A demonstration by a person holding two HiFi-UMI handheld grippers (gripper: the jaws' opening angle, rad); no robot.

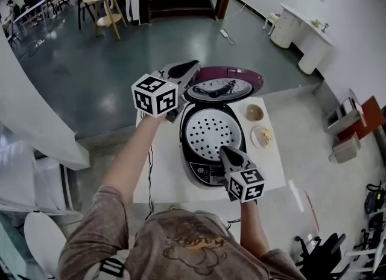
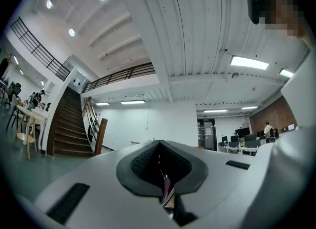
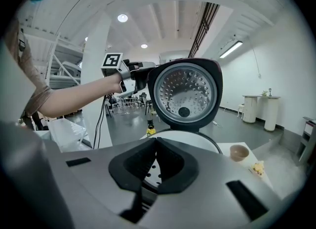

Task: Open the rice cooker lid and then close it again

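Opening is done: the lid (image 1: 224,85) of the rice cooker (image 1: 199,165) on the white table (image 1: 161,179) stands upright, the left gripper (image 1: 189,69) pinched on its rim and the right gripper (image 1: 227,152) closed, empty, at the front, so closing remains.

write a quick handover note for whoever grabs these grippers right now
Left gripper: shut on the left edge of the lid, which stands open.
Right gripper: shut and empty, above the front of the rice cooker on the white table.
Done: lid opened.
Left: swing the lid down and close it.
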